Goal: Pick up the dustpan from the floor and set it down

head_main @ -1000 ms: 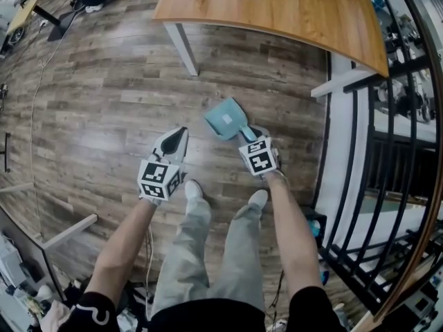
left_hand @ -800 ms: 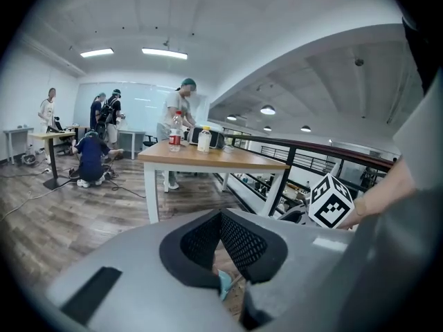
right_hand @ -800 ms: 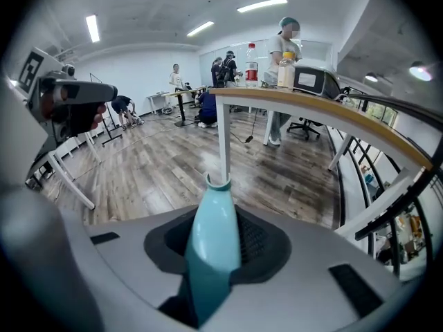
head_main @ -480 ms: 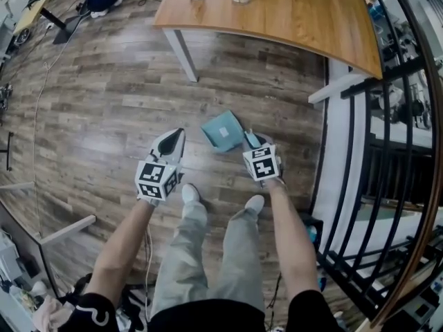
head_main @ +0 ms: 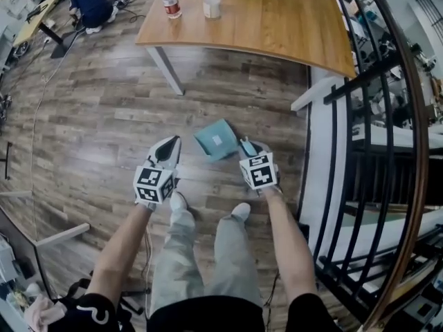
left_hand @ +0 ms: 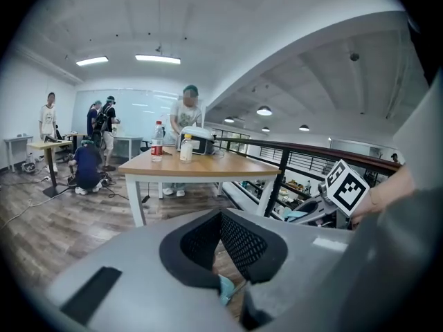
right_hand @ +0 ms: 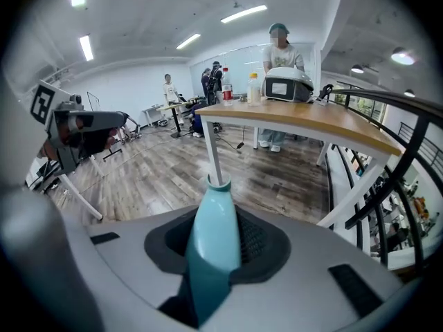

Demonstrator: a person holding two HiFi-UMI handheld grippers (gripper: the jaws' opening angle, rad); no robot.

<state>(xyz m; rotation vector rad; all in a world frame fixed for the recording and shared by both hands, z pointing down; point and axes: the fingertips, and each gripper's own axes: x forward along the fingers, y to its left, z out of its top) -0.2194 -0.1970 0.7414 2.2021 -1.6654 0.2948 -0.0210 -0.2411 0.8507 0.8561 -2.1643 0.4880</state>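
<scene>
Ceiling strip lights (left_hand: 158, 59) make the room bright. The wood floor (head_main: 90, 137) shows pale glare. All 3 views bend strongly at edges; the 2 gripper views have dark corners.

Head camera downward; 2 handheld cameras toward shared table (head_main: 277, 19)

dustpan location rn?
Head view, centre-right: the dustpan is clamped by its handle in the right gripper, over the wood floor short of the table, left gripper beside it.
</scene>
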